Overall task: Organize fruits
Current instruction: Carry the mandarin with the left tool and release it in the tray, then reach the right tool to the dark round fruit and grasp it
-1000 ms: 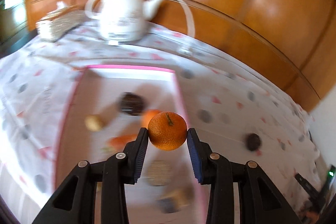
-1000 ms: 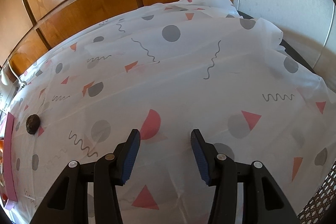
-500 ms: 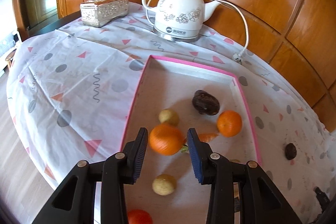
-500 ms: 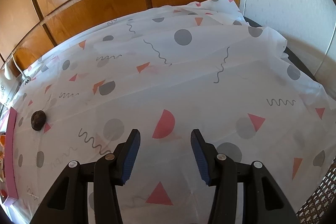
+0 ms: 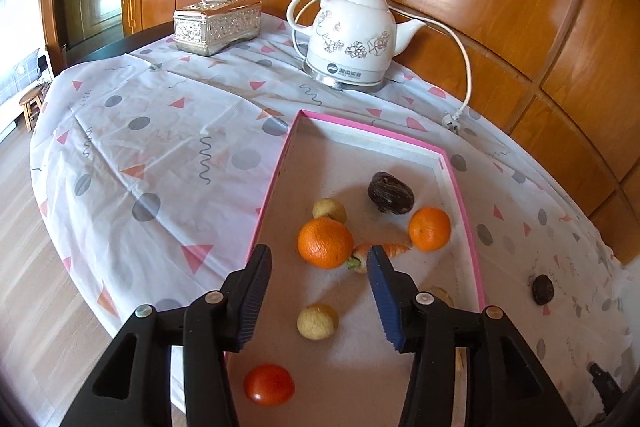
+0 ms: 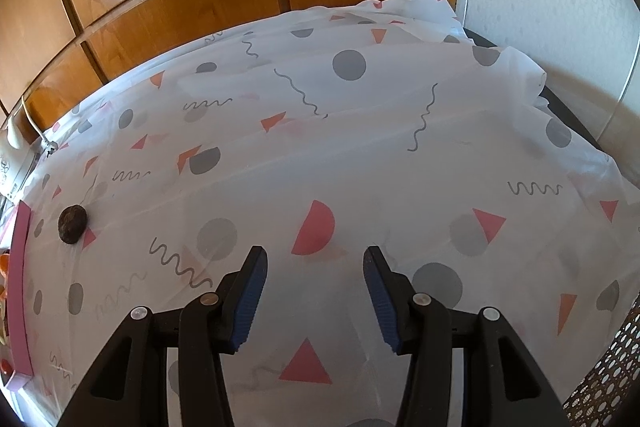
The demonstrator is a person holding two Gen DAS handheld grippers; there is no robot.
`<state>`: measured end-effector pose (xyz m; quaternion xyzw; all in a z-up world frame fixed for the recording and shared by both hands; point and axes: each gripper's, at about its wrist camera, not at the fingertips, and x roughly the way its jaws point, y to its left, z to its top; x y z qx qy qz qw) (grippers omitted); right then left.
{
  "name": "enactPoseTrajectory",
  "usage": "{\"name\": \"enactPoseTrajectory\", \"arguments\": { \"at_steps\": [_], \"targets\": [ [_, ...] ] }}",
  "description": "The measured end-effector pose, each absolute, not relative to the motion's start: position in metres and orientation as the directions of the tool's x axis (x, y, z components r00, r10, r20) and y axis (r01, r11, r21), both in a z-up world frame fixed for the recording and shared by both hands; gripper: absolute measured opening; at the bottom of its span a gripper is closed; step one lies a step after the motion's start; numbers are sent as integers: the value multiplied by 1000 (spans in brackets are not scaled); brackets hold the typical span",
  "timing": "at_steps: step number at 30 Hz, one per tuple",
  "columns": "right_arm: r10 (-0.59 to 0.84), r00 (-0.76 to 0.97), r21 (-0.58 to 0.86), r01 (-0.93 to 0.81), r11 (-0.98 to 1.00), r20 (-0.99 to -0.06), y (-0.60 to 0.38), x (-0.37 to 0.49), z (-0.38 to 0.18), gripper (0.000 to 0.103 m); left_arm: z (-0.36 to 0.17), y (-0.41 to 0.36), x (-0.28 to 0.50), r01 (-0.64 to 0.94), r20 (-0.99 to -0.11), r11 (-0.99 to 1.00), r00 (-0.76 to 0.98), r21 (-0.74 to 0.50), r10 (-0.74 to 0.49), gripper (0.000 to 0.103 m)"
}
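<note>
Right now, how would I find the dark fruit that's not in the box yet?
Find the big pink-edged box on the spotty tablecloth, in front of the white teapot. Look past the box's right wall: a small dark fruit lies there alone on the cloth. Its bigger dark twin lies inside the box beside an orange.

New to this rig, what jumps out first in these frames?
The pink-rimmed tray with fruit in it, above all the big orange just beyond the open left gripper. Behind the tray stands a white floral kettle with a silver tissue box to its left. In the right wrist view, one dark fruit lies alone on the patterned tablecloth, outside the tray.
</note>
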<state>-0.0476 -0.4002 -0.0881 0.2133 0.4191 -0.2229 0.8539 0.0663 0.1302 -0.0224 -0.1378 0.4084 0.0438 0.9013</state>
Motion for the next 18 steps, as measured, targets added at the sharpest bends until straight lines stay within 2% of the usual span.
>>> {"name": "enactPoseTrajectory", "arguments": {
  "at_steps": [10,18],
  "targets": [
    [-183,561,180,530,829,-807,-389,-44,-86,51,-20,124,42,-173,-742,961,669,-216,-46,54],
    [-123,583,181,435,882,-803,-359,-26,-80,51,-24,125,33,-171,-748,962,662,-212,-47,54]
  ]
}}
